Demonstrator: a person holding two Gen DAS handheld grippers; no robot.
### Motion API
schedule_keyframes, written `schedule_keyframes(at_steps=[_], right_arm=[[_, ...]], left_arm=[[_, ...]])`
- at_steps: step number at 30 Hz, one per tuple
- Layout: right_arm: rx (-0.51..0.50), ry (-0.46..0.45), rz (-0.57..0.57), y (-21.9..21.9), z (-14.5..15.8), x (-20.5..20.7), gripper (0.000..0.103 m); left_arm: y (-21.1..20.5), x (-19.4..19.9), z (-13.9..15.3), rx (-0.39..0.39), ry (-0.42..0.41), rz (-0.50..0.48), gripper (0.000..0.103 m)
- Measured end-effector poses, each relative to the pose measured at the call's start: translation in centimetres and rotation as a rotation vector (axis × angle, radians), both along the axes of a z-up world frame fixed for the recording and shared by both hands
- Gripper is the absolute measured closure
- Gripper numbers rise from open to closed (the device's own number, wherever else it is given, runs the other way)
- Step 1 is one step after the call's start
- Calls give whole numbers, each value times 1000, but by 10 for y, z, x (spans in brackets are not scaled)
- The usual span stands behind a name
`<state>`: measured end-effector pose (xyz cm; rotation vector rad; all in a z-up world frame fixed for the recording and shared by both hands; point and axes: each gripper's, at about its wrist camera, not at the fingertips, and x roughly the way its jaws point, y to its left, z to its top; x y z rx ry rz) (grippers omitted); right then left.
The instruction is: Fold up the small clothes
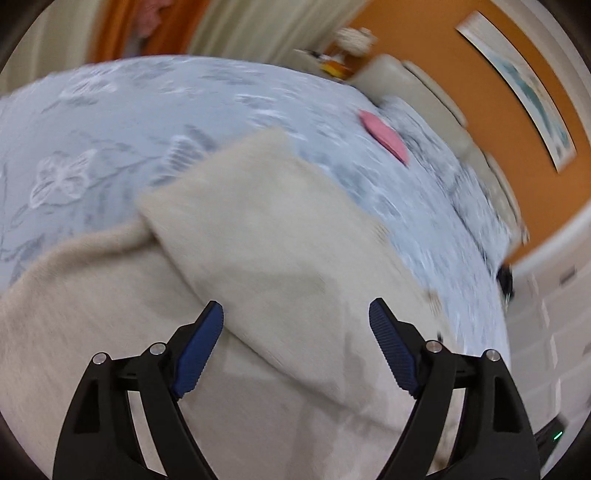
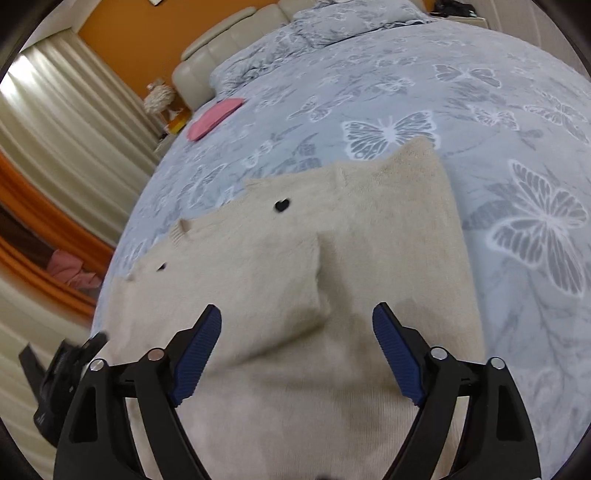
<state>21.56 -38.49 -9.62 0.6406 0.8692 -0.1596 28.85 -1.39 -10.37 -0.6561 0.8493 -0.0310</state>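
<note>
A cream knit sweater [image 2: 295, 266] lies flat on the bed, with small black heart marks on it and one side folded over onto the body. It also shows in the left wrist view [image 1: 258, 229], where a folded flap lies across it. My left gripper [image 1: 295, 314] is open and empty, just above the sweater. My right gripper [image 2: 297, 317] is open and empty, hovering over the folded edge. The left gripper body shows at the lower left of the right wrist view [image 2: 62, 373].
The bed has a pale blue butterfly-print cover [image 2: 461, 122]. A folded pink cloth [image 2: 212, 118] lies near the pillows [image 2: 354, 18]; it also shows in the left wrist view [image 1: 384, 134]. A cream headboard [image 2: 229, 48], an orange wall and curtains [image 2: 62, 103] surround the bed.
</note>
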Motion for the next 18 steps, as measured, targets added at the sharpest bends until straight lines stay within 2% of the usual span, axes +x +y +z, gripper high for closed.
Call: schedule_keyframes(at_steps=[3,4,5,7,9,11,13,14,15,16,18], right_arm=[[18,70,2,1,-21,30,21],[9,79,9,5,-23,38,26],[-1,79,29,10,-22,45,54],[-23,105,87,22,-17,60,91],[-11,8,112,28,16,63,92],[-65,-133,120,32,70,53,92],[-135,-219,115,32,99,39,92],[-192,-218,103,29,100,35,92],[-227,-181,96,24,90,36,92],[-236,-119,92,17,70,40,92],[-191,44,101,1,15,51,92]], left_arm=[[24,3,-4,-52,20,80,24],[31,3,-4,-61,24,93,24],[37,5,-6,-73,31,104,24],[41,6,-5,-84,31,111,24],[43,4,-1,-76,15,116,24],[40,6,3,-32,2,102,24],[36,7,5,17,-2,92,24],[34,9,4,47,-2,95,24],[34,12,2,59,1,96,24],[34,15,-1,67,10,96,25],[33,23,-11,75,41,99,25]])
